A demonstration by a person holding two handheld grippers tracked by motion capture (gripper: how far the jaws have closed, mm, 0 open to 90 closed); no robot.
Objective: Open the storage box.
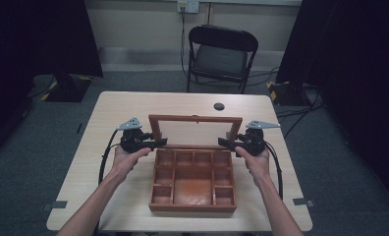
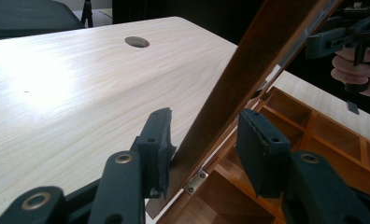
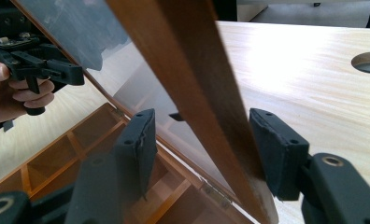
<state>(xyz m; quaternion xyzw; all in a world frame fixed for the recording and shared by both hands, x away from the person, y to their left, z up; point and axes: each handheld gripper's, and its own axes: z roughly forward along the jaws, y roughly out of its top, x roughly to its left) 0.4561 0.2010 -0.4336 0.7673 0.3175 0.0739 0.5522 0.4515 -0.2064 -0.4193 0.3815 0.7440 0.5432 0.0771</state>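
**Both claws at the raised lid of the wooden box**

The pale wooden table (image 1: 133,105) carries a brown wooden box (image 1: 192,183) that sits near the person's edge, its compartments open to view. Its glass-paned lid (image 1: 196,132) stands tilted up at the far side of the box, hinged along the back wall. A round hole (image 1: 219,106) lies in the table beyond the lid.

The left claw (image 1: 159,143) straddles the left side rail of the lid frame just above the hinge; in the left gripper view (image 2: 204,144) one pad touches the rail while the other stands apart from it, so the claw is released and not clenched. The right claw (image 1: 225,143) straddles the right side rail; in the right gripper view (image 3: 199,144) one pad lies just against the rail and the other is clear of it, again released.
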